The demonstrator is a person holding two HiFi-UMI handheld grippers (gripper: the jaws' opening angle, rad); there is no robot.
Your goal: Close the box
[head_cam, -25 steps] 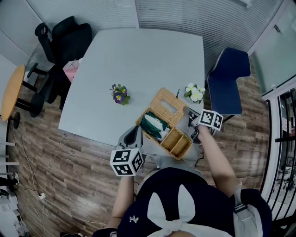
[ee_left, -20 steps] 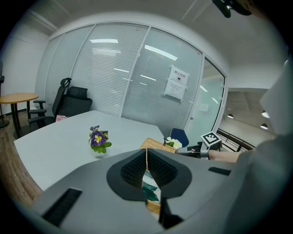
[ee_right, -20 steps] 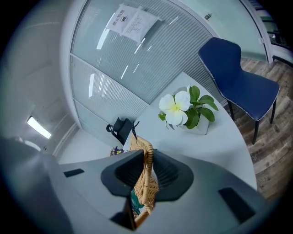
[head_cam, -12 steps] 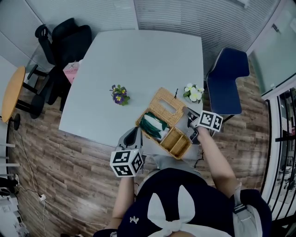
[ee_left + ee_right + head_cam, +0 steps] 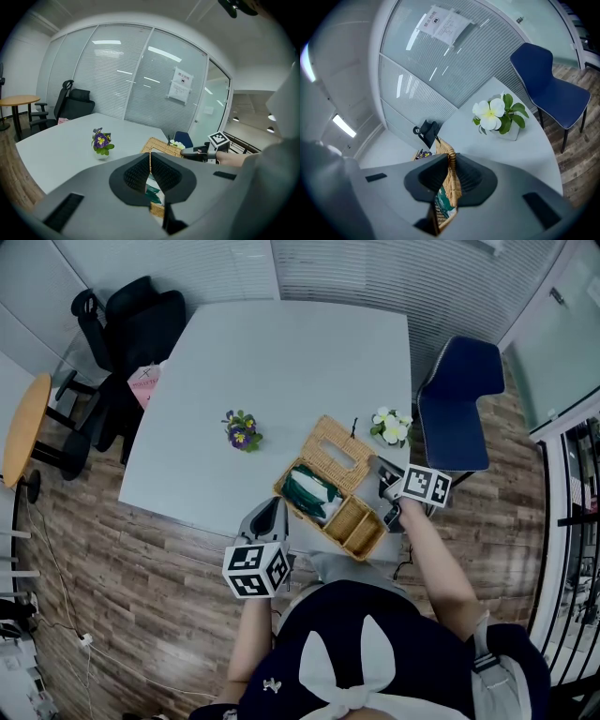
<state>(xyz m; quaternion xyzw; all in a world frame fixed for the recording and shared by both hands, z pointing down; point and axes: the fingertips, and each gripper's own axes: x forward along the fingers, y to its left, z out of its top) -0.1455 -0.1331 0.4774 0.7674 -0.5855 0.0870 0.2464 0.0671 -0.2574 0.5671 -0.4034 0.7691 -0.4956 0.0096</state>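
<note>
An open wicker box (image 5: 349,521) stands at the near edge of the white table (image 5: 281,362), with green items (image 5: 312,491) inside. Its lid (image 5: 336,456) leans back on the far side. My left gripper (image 5: 279,508) is at the box's left end, and in the left gripper view my left gripper (image 5: 150,161) is shut on the thin wicker wall (image 5: 150,159). My right gripper (image 5: 377,468) is at the right end. There the jaws have just been closing and now pinch the woven rim (image 5: 451,161) in my right gripper (image 5: 451,166).
A purple flower pot (image 5: 243,430) stands left of the box and a white flower pot (image 5: 392,427) just behind its right end. A blue chair (image 5: 459,399) is at the table's right and a black office chair (image 5: 131,315) at its far left.
The right gripper view has tilted a little, so the white flower sits further right and higher. The box, its lid and the left gripper look unmoved.
</note>
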